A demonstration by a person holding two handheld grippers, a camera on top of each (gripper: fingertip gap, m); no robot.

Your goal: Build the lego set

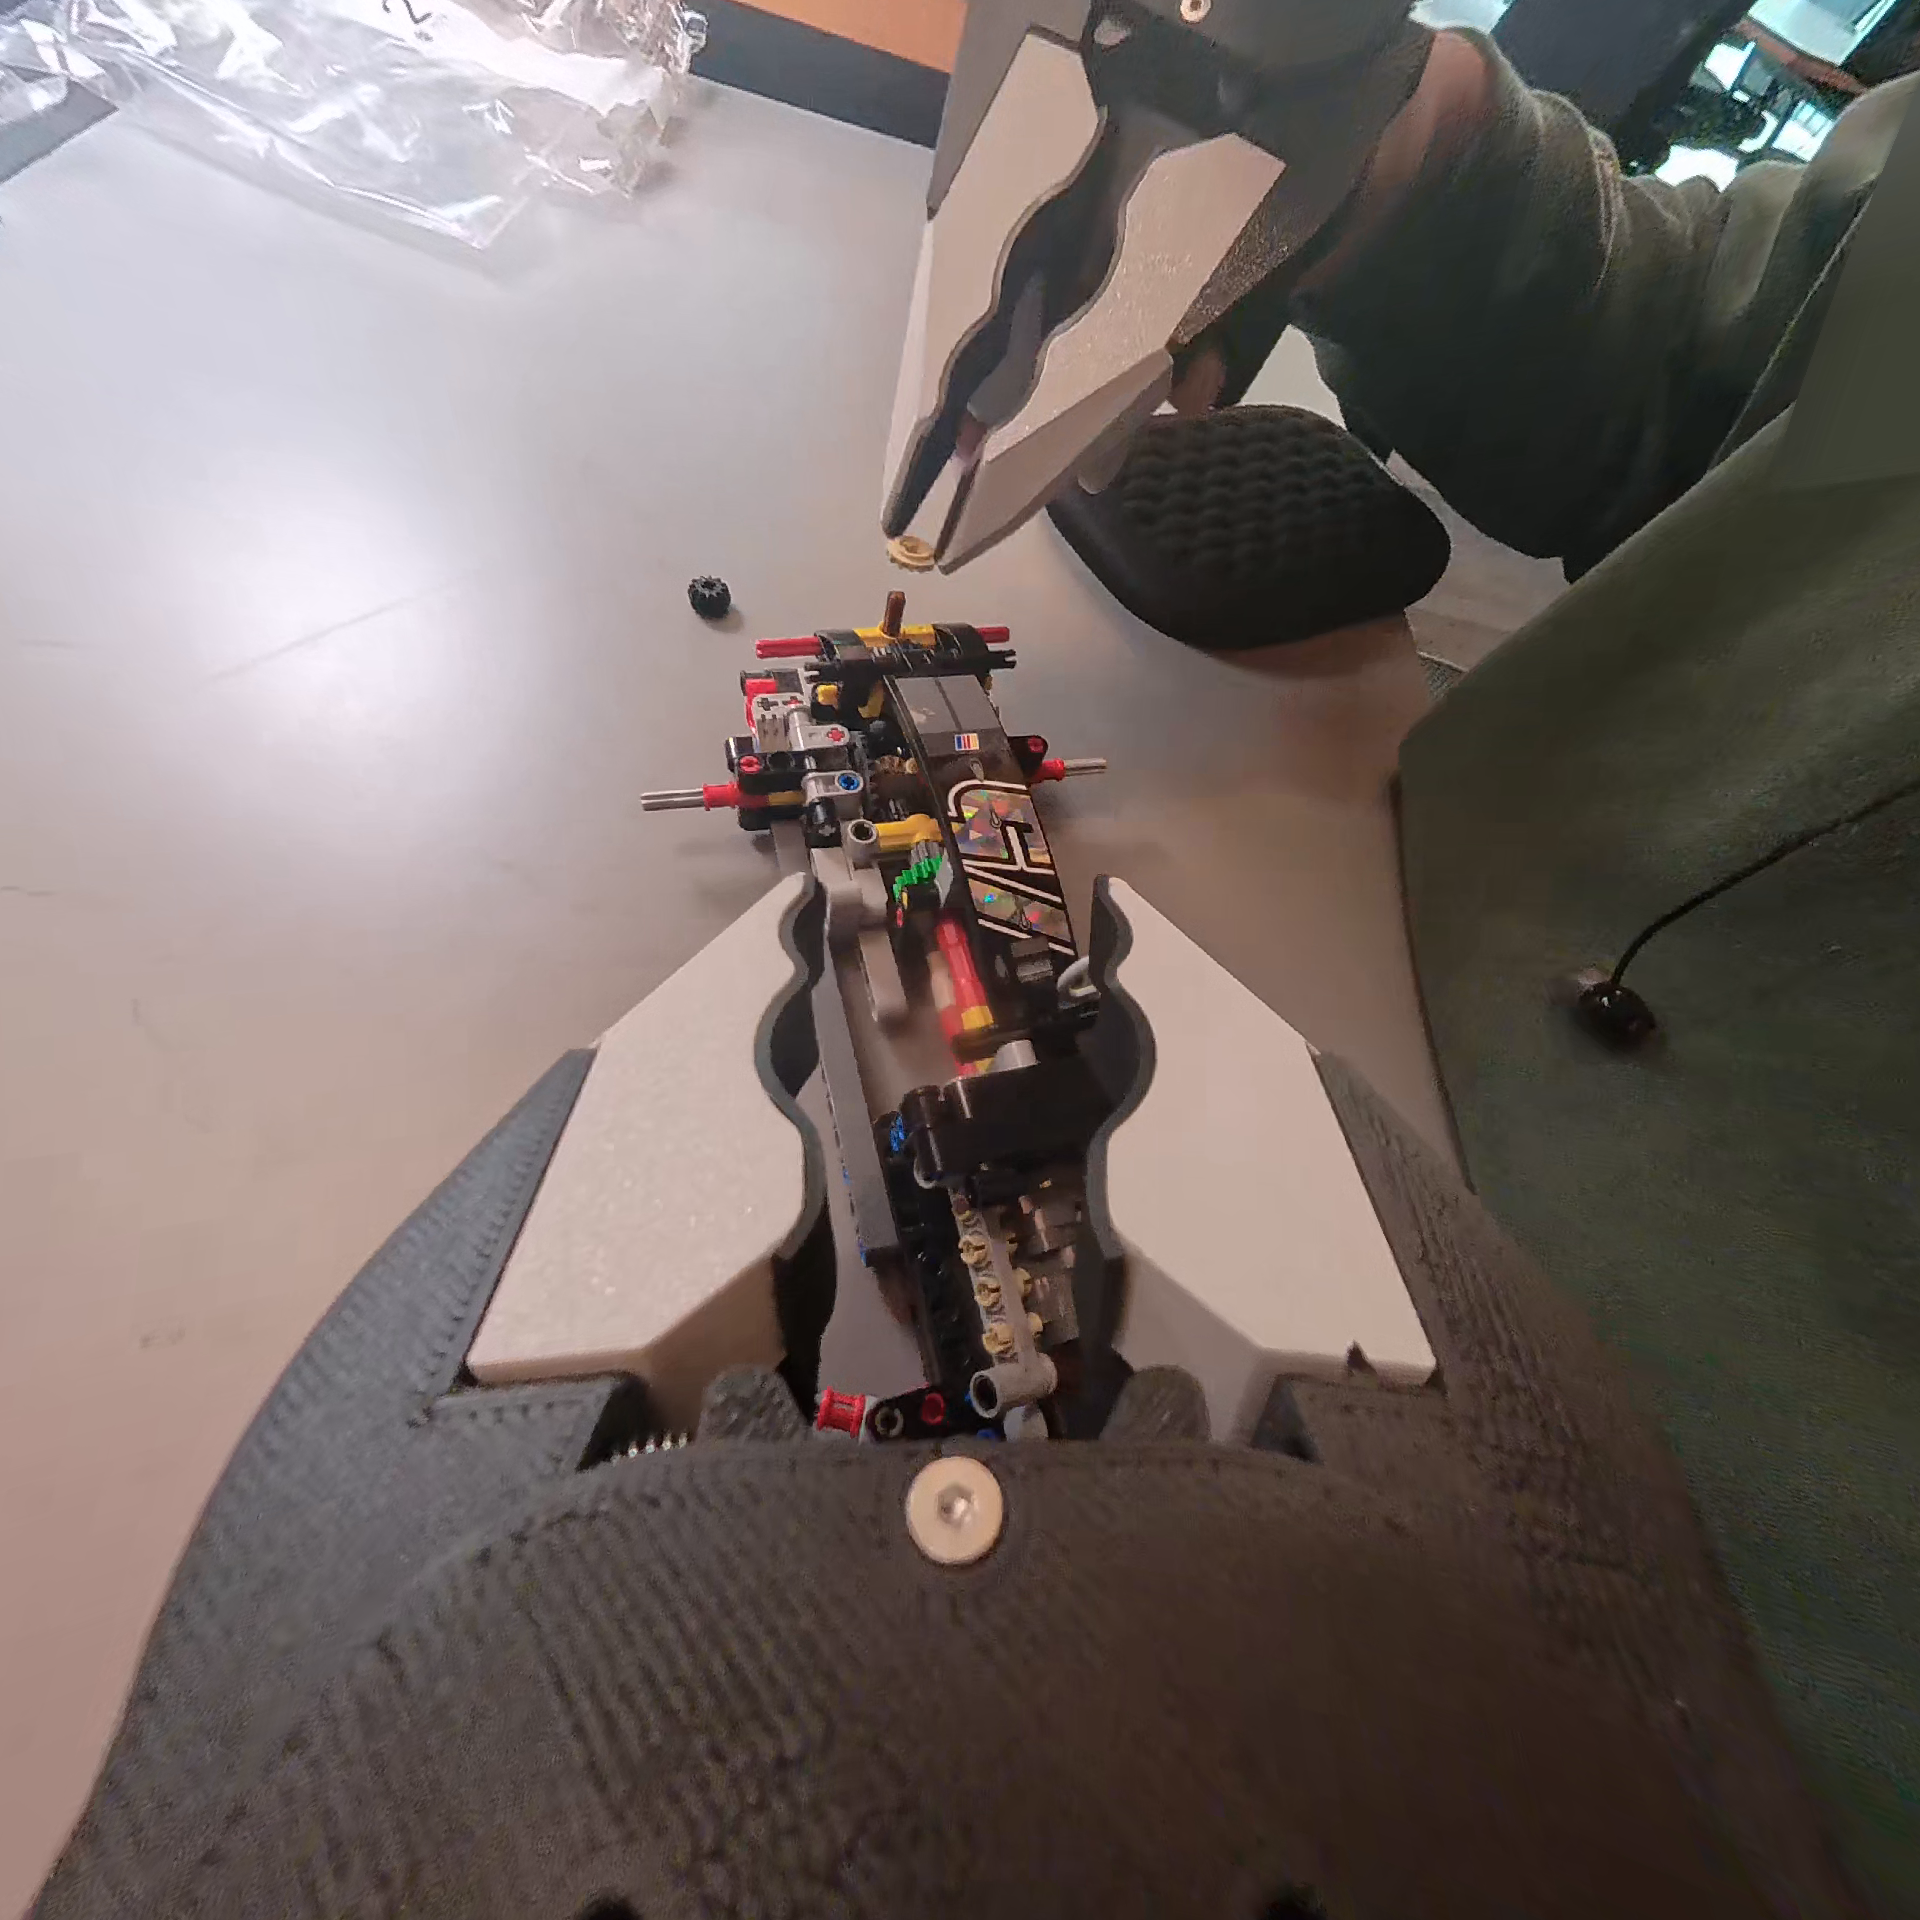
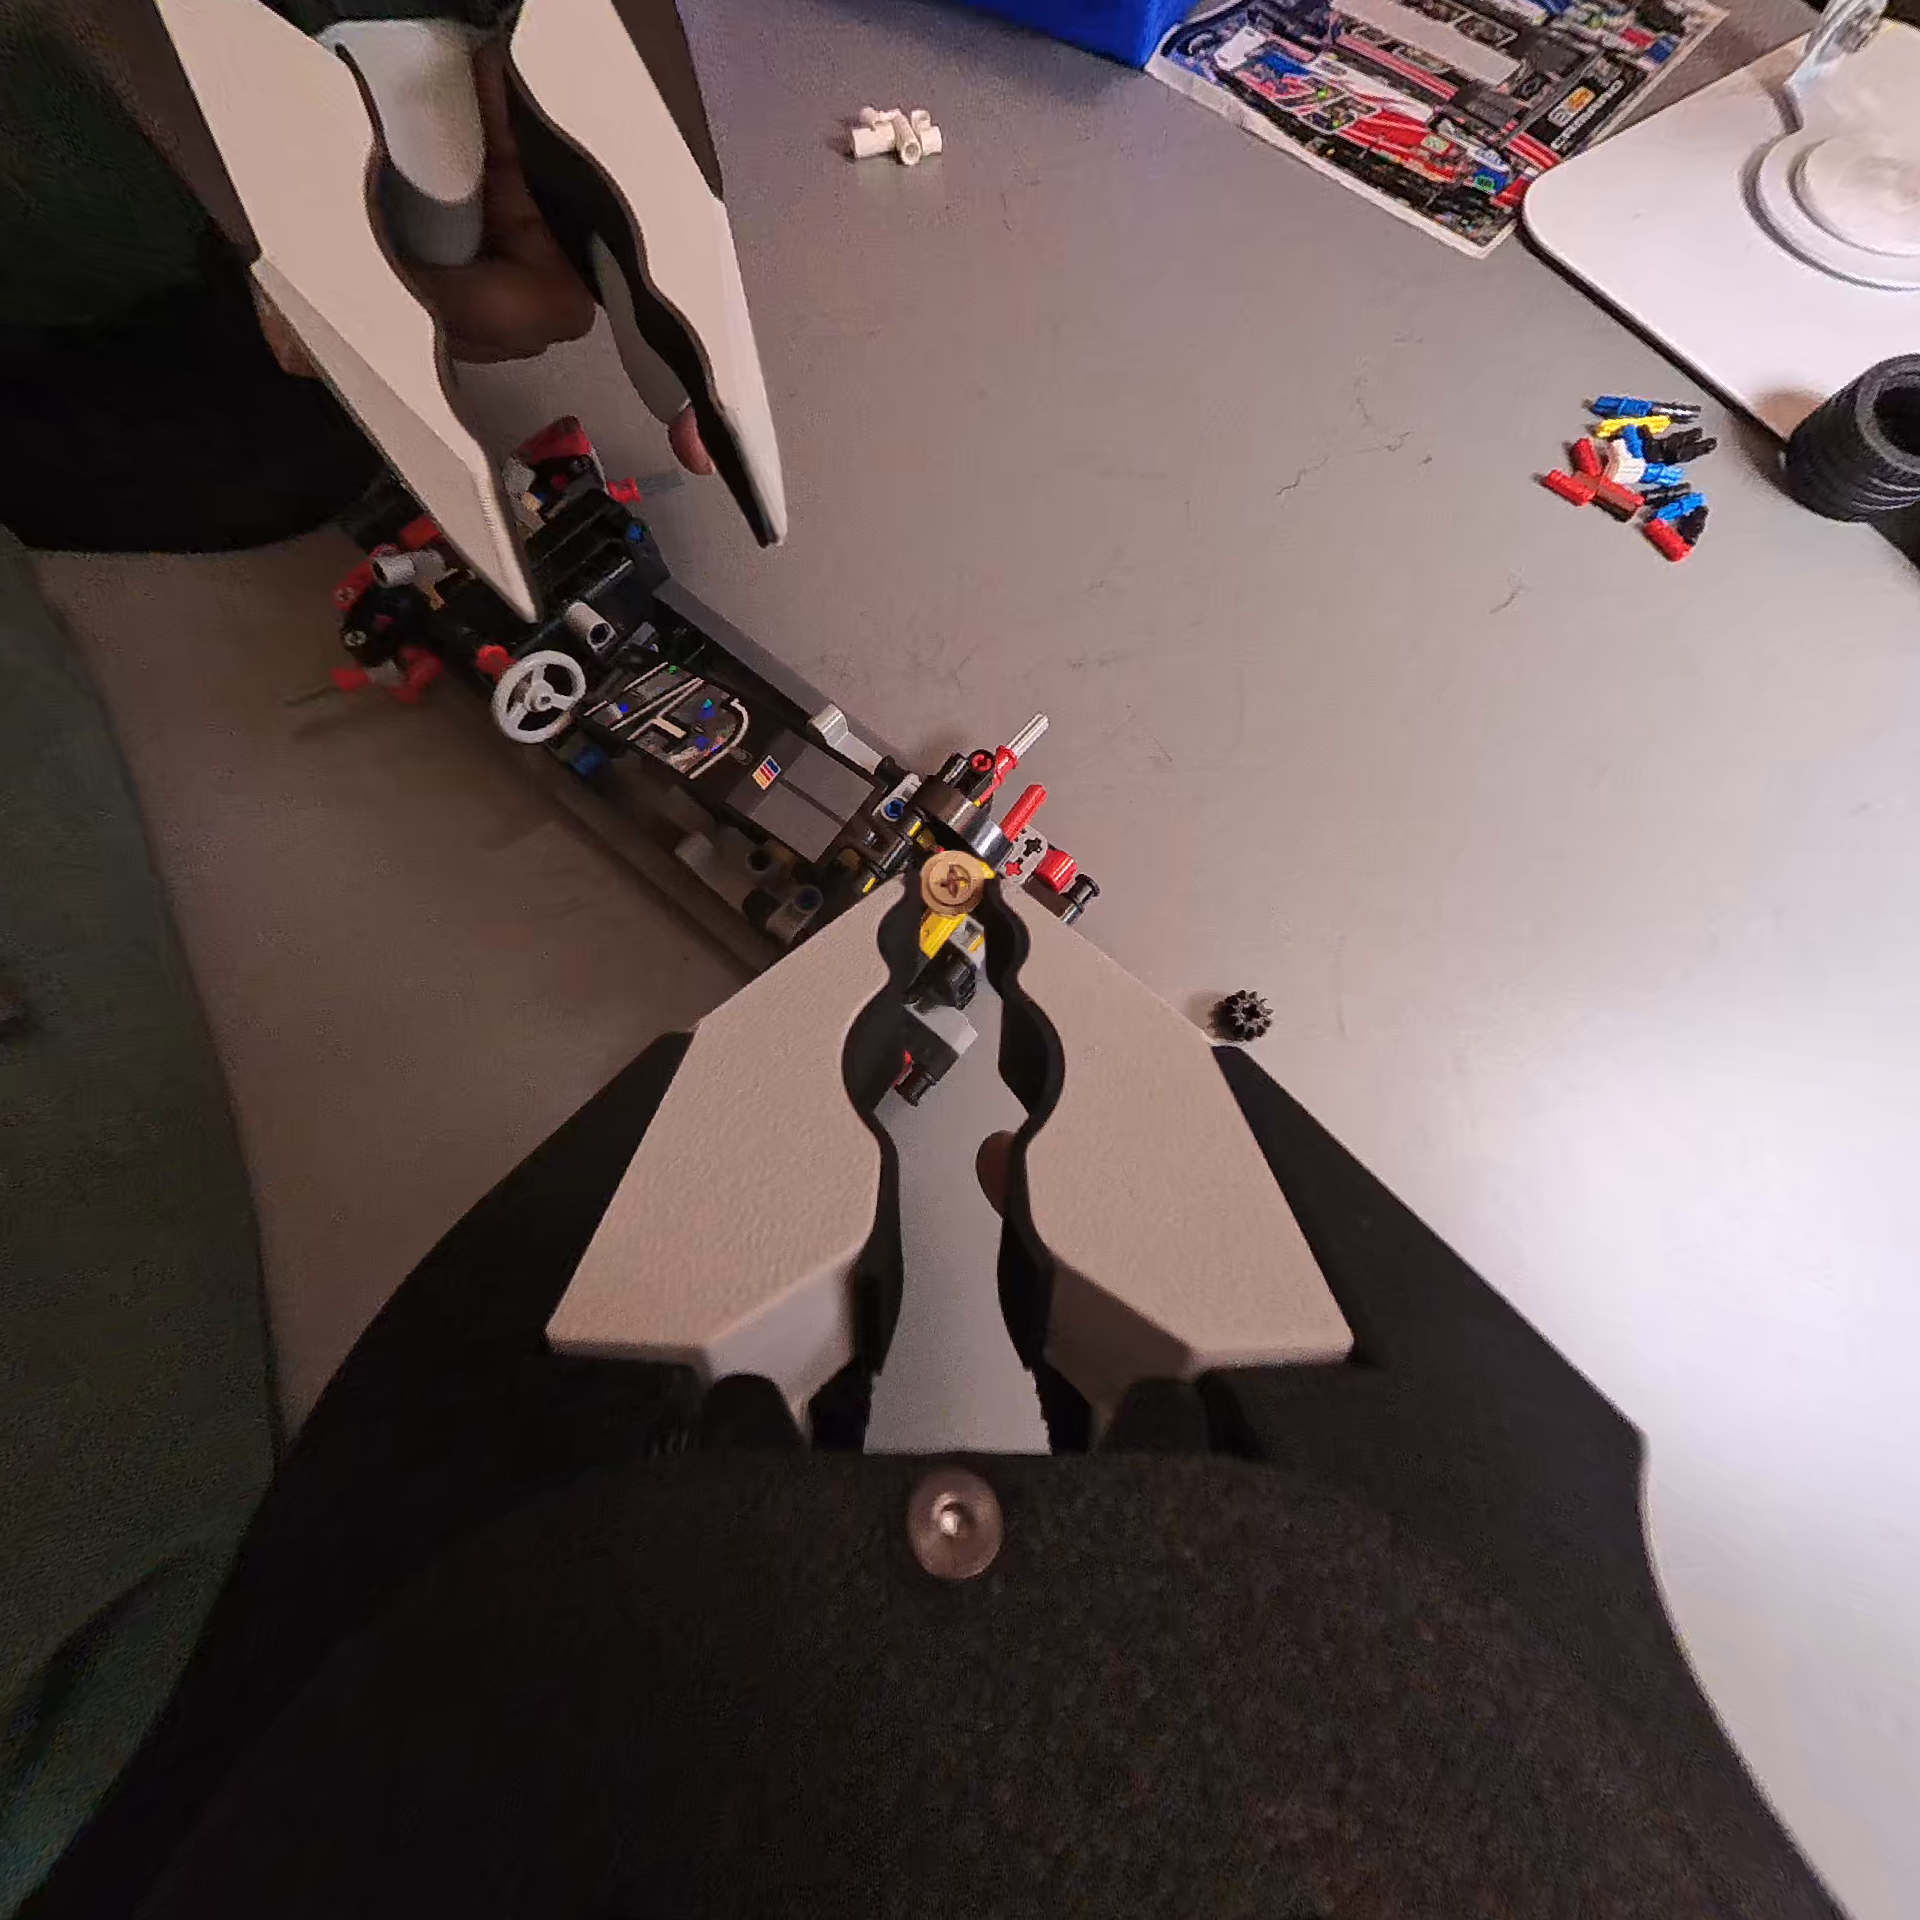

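A long black lego car chassis (image 1: 935, 790) with red pins and a shiny sticker panel lies on the grey table (image 1: 312, 623). My left gripper (image 1: 956, 904) is shut on its near end. A brown axle (image 1: 894, 606) stands up from its far end. My right gripper (image 1: 914, 545) comes down from above, shut on a small tan gear (image 1: 914, 551) just over that axle. In the right wrist view the tan gear (image 2: 951, 881) sits between my right gripper's tips (image 2: 948, 896), over the end of the chassis (image 2: 727, 758); the left gripper (image 2: 644, 566) holds the other end.
A small black gear (image 1: 709, 597) lies loose left of the chassis; it also shows in the right wrist view (image 2: 1242, 1013). Clear plastic bags (image 1: 364, 104) lie far left. A pile of small pins (image 2: 1631, 468), black tyres (image 2: 1870, 436), a booklet (image 2: 1434, 104) and a white connector (image 2: 896, 135) lie beyond. There is about 10 cm between the tips of the two grippers.
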